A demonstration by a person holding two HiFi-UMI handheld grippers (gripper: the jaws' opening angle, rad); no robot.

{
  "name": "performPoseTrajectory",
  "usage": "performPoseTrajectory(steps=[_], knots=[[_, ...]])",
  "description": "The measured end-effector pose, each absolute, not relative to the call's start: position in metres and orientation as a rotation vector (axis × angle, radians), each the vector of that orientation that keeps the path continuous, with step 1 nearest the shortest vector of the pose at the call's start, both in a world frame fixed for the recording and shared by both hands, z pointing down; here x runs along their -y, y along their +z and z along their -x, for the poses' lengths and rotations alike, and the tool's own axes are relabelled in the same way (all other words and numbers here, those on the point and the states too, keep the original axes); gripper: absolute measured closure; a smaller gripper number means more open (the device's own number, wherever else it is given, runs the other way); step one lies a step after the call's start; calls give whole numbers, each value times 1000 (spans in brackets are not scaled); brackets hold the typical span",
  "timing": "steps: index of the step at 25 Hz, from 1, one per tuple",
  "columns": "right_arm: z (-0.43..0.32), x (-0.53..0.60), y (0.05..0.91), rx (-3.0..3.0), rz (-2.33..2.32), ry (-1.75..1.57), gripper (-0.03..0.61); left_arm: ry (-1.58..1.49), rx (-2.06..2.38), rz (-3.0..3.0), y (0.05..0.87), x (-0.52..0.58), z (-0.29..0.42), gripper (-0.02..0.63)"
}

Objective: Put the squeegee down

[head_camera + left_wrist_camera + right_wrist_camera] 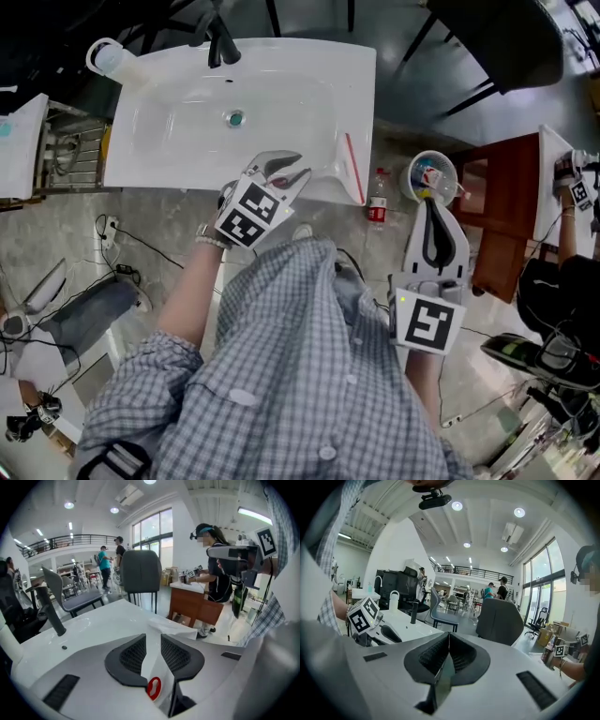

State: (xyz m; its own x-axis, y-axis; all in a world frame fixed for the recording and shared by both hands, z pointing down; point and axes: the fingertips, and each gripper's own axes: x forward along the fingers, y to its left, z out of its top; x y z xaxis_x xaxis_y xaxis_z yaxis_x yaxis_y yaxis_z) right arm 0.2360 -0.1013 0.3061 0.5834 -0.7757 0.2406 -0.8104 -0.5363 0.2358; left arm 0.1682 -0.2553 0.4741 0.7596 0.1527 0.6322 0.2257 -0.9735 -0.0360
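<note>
The white squeegee (pixel 349 173), with a red strip along its blade, lies across the right rim of the white sink (pixel 169 164). Its handle reaches left into my left gripper (pixel 289 172), which hovers over the sink's front edge. In the left gripper view the white handle (pixel 151 660), with a red hang hole at its end, fills the gap of the left gripper (pixel 153 641). Both pads lie against it, and the blade (pixel 173 626) shows beyond. My right gripper (pixel 431 208) is off to the right of the sink, over the floor, shut and empty. In its own view the right gripper (pixel 447 651) has its jaws meeting.
A black faucet (pixel 220 42) stands at the sink's back, with a drain (pixel 234 118) in the basin. A red-labelled bottle (pixel 377 199) and a white bucket (pixel 431 176) sit on the floor to the right, beside a brown desk (pixel 511 216). Cables and a power strip (pixel 108 230) lie on the left.
</note>
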Motion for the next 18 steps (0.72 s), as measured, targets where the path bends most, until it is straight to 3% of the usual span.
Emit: performPoseTrajectory(steps=[8,18], knots=[[-233,113,303,1382,-2463,126,569,-875,43,2957,446,280,-164,603],[-215,134,295,1517,-2420,37,569,-723,-80,2987,406,286,-144,606]])
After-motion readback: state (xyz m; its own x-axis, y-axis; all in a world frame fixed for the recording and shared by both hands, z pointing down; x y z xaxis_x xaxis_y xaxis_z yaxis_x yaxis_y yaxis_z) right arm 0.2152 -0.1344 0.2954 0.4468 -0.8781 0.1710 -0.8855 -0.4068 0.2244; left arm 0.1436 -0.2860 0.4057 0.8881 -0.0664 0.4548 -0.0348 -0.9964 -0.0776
